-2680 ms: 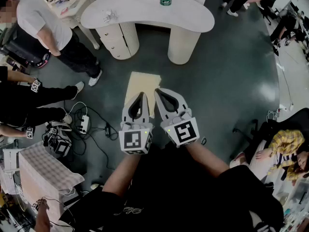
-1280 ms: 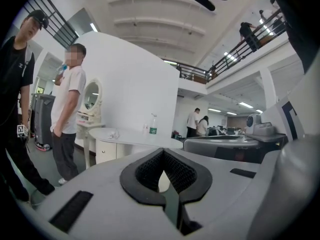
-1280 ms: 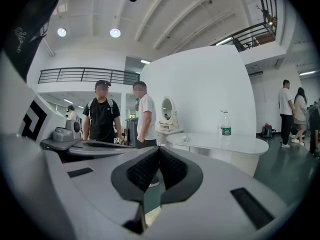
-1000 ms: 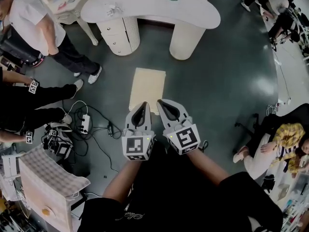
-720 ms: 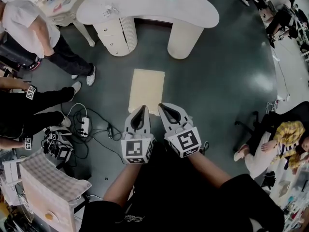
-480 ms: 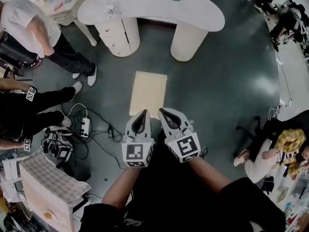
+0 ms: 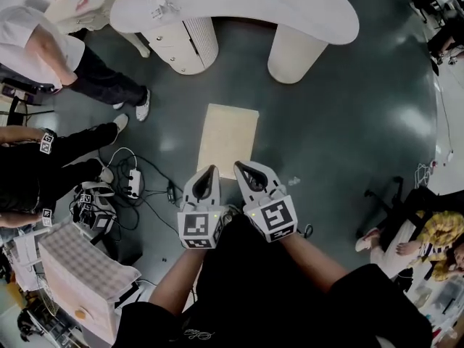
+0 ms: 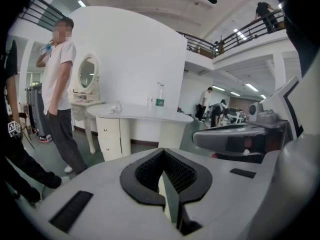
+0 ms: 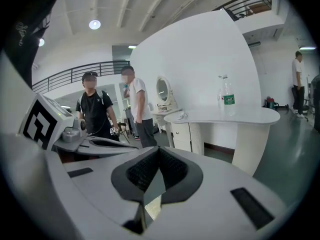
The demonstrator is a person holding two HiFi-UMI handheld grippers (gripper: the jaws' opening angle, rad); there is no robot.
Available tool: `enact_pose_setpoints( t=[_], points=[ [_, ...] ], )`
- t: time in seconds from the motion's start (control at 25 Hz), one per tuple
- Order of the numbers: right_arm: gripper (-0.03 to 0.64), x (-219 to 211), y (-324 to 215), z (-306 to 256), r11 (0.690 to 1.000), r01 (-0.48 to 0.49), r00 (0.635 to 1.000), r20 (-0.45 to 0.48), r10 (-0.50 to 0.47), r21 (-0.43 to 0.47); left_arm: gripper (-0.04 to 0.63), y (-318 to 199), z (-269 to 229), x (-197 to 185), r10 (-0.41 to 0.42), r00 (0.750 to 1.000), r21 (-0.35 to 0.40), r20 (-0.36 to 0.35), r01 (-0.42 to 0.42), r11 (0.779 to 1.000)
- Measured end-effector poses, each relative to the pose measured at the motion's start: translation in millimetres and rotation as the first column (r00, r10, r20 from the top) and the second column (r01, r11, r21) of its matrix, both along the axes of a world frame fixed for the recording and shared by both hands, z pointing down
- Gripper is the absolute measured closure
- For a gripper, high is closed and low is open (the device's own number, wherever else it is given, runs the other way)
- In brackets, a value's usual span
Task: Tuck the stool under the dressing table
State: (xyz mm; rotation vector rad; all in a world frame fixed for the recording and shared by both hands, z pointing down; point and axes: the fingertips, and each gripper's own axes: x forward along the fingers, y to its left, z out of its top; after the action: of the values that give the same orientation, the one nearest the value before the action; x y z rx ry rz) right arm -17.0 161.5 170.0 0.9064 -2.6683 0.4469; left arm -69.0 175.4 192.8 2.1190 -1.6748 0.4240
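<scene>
Hovering shut, empty left tongs (image 7: 212, 170) and right tongs (image 7: 238, 167) at 6 o'clock of stool (image 7: 229, 138), risking skewing it into bench leg (image 7: 293, 53) if shoved off-centre.

Both grippers sit just out in front of the person's torso (image 7: 250, 296), side by side and nearly touching. The left gripper (image 7: 209, 171) has its jaws pressed together with nothing between them, same deal for the right gripper (image 7: 239, 167). Tips point away from the torso, and the right one is angled a bit toward the left. The bare left forearm (image 7: 177, 278) and right forearm (image 7: 313, 256) run back to the torso.
</scene>
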Motion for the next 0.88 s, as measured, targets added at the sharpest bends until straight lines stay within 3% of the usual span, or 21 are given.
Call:
enact_pose_setpoints(
  t=[0.24,0.44,0.64,0.88],
  points=[
    [0.611,22,-29,37,0.997,-0.005,1.0,-0.017,0.004,-0.073,0.592,-28,25,16,0.032,0.999,-0.038,0.018,-0.031,0.999],
    [0.611,29,-42,74,0.99,-0.023,0.999,-0.03,0.019,-0.141,0.592,-38,63,10,0.01,1.0,-0.111,0.018,-0.008,0.994],
    [0.611,22,-49,115,0.98,-0.036,0.999,-0.042,0.029,-0.195,0.592,-46,107,7,0.036,0.999,-0.182,0.011,-0.034,0.983],
    [0.611,-3,-61,164,0.97,-0.064,0.998,-0.043,0.056,-0.232,0.592,-61,158,-10,0.051,0.999,-0.208,0.007,-0.049,0.977]
  ],
)
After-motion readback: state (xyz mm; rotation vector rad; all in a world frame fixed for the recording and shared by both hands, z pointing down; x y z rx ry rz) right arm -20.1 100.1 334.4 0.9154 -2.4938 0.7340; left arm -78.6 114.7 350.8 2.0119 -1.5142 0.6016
